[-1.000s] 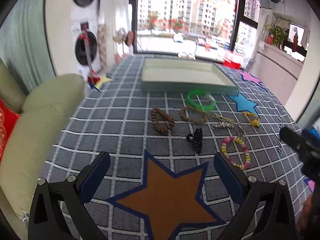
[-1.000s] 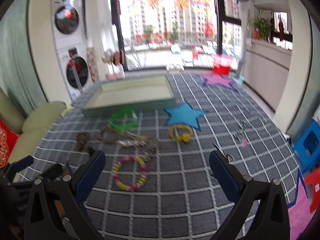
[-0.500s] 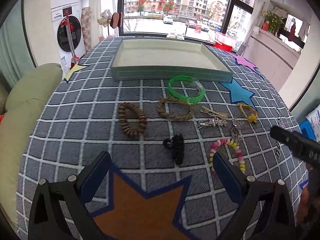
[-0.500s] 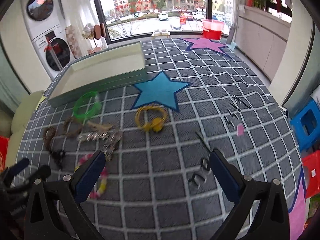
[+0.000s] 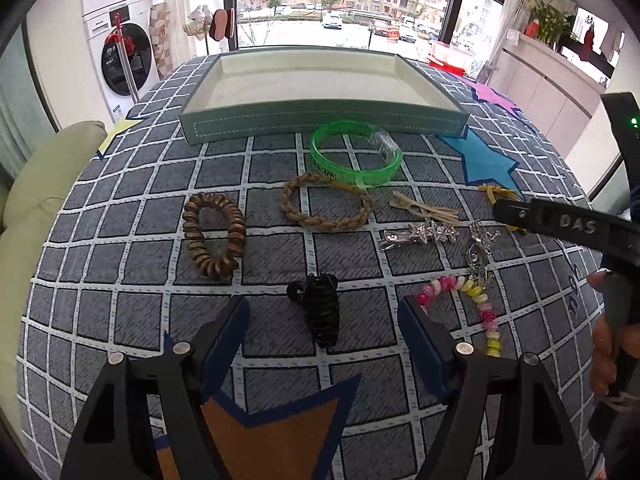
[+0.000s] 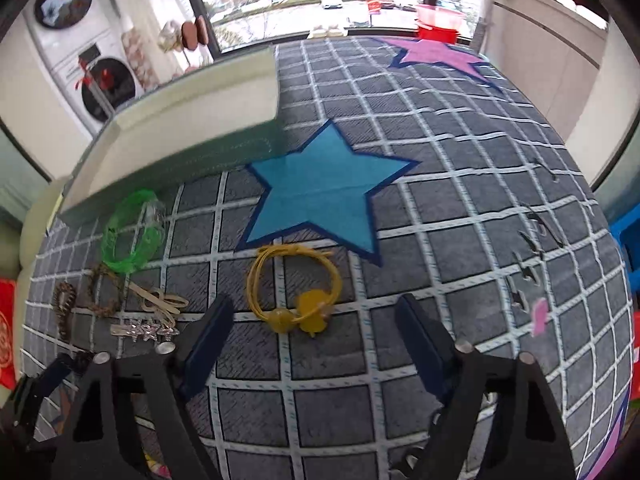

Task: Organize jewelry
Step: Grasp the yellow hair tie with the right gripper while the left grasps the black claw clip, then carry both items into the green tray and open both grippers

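Note:
In the left wrist view my left gripper (image 5: 322,312) points down at the checked cloth, and its jaws are closing around a black hair claw (image 5: 320,314) without touching it. In the right wrist view my right gripper (image 6: 314,308) hangs over a yellow hair tie (image 6: 296,292) with beads; its jaws are closing too, the pads clear of the tie. Farther back lie a brown bead bracelet (image 5: 214,234), a braided bracelet (image 5: 326,204), a green bangle (image 5: 356,156), a silver star clip (image 5: 420,234) and a pink-and-yellow bead bracelet (image 5: 476,304). The green tray (image 5: 320,120) stands behind them.
A blue star patch (image 6: 320,192) lies right of the tray and an orange one (image 5: 272,440) under my left gripper. A pale cushion (image 5: 28,208) borders the cloth on the left. A person's hand (image 5: 604,344) holds the right gripper at the right edge.
Both grippers have come forward and down toward the jewelry, and both jaws have narrowed. The black claw now sits between the left fingers, the yellow tie between the right ones.

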A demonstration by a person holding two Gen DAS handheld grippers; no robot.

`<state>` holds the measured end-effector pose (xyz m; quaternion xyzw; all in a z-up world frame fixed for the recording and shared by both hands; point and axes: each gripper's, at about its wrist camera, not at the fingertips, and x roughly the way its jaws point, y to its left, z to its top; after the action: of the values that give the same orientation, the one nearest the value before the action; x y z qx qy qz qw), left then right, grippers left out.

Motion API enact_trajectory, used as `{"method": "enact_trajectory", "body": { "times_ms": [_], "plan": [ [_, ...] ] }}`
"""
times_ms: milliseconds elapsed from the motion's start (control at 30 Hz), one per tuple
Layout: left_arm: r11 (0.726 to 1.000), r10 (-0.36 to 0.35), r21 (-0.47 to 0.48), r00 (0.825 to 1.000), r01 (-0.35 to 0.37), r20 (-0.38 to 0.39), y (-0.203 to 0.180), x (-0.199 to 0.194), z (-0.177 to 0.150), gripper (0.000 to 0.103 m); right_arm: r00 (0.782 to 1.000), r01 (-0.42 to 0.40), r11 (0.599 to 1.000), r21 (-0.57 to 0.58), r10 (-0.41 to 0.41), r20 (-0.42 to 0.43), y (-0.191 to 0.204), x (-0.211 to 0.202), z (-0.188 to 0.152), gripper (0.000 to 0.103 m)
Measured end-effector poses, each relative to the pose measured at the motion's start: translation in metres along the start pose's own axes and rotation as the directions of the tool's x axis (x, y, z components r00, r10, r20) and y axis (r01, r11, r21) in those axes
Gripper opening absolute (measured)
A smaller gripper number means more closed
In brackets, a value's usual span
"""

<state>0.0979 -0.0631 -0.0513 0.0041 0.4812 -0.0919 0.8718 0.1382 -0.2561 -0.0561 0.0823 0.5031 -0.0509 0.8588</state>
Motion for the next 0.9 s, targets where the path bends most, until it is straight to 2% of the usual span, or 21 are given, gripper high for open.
{"method": "enact_trajectory", "body": {
  "times_ms": [67, 100, 133, 167, 200, 233, 300, 400, 633, 900],
  "plan": [
    [1.000, 0.013, 0.013, 1.000, -0.013, 0.011, -0.002, 0.000, 0.001, 0.077, 0.999, 0.035, 0.999, -0.035, -0.035, 0.004, 0.006, 0.002, -0.001, 0.076],
    [1.000, 0.013, 0.020, 1.000, -0.013, 0.011, -0.002, 0.001, 0.002, 0.076, 0.998, 0.058, 0.997, -0.053, -0.057, 0.009, 0.009, 0.002, -0.002, 0.072],
    [1.000, 0.011, 0.019, 1.000, -0.011, 0.012, -0.002, 0.001, 0.002, 0.074, 0.998, 0.063, 0.996, -0.062, -0.063, 0.014, 0.011, 0.001, -0.003, 0.063],
    [1.000, 0.014, 0.023, 1.000, -0.014, 0.019, -0.002, 0.001, 0.003, 0.060, 0.998, 0.057, 0.996, -0.065, -0.056, 0.020, 0.011, -0.001, -0.003, 0.050],
    [0.999, 0.018, 0.030, 1.000, -0.019, 0.023, -0.003, 0.001, 0.003, 0.047, 0.998, 0.061, 0.996, -0.066, -0.060, 0.025, 0.012, -0.002, -0.004, 0.042],
    [0.999, 0.017, 0.037, 1.000, -0.018, 0.025, -0.004, 0.001, 0.004, 0.042, 0.998, 0.059, 0.996, -0.065, -0.057, 0.027, 0.012, -0.004, -0.004, 0.029],
    [0.999, -0.013, 0.037, 1.000, 0.012, 0.023, -0.002, 0.000, 0.005, 0.039, 0.999, 0.049, 0.997, -0.062, -0.047, 0.027, 0.012, -0.005, -0.006, 0.020],
    [0.998, -0.050, 0.032, 0.998, 0.049, 0.023, -0.001, -0.002, 0.005, 0.039, 0.999, 0.029, 0.999, -0.041, -0.027, 0.028, 0.008, -0.006, -0.007, 0.020],
    [0.990, -0.141, 0.038, 0.988, 0.139, 0.056, 0.003, -0.029, 0.009, 0.039, 0.993, -0.115, 0.990, 0.079, 0.114, 0.021, -0.016, -0.022, -0.009, 0.020],
    [0.984, -0.176, 0.043, 0.978, 0.172, 0.112, 0.021, -0.064, 0.040, 0.039, 0.978, -0.203, 0.975, 0.089, 0.197, 0.069, -0.014, -0.052, 0.012, 0.020]
  ]
}}
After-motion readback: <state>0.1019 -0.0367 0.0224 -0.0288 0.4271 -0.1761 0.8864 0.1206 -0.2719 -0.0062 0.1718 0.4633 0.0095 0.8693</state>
